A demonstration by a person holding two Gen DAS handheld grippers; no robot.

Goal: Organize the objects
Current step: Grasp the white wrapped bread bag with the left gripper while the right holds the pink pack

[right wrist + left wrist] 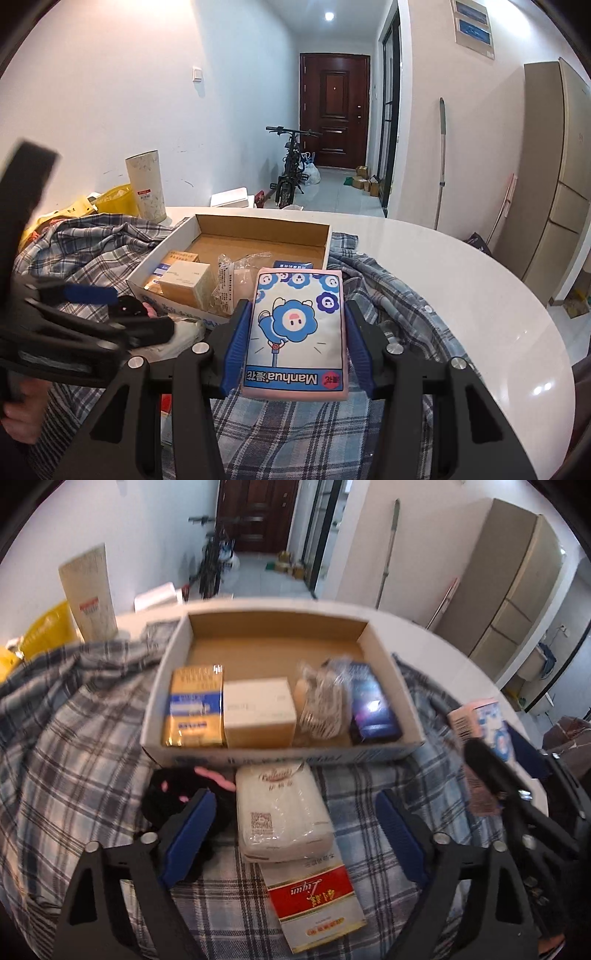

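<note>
My left gripper [295, 797] is open and tilts down over a white tissue pack [280, 812] that lies on the plaid cloth between the blue pads without touching them. A black-and-pink fabric item [166, 794] sits by the left pad. A red-and-white box [317, 904] lies just nearer. Beyond stands an open cardboard box [384, 657] that holds a gold pack [195, 705], a white carton [258, 712], a clear bag [321, 701] and a blue pack [373, 709]. My right gripper [297, 306] is shut on a pink-and-blue cartoon tissue pack [295, 328], held in front of the cardboard box [325, 240].
A plaid shirt [388, 302] covers much of the round white table [480, 295]. A tall paper tube [146, 184] and yellow bags [114, 199] stand at the back left. A hand [22, 417] holds the left gripper. A bicycle [291, 162] and a door are behind.
</note>
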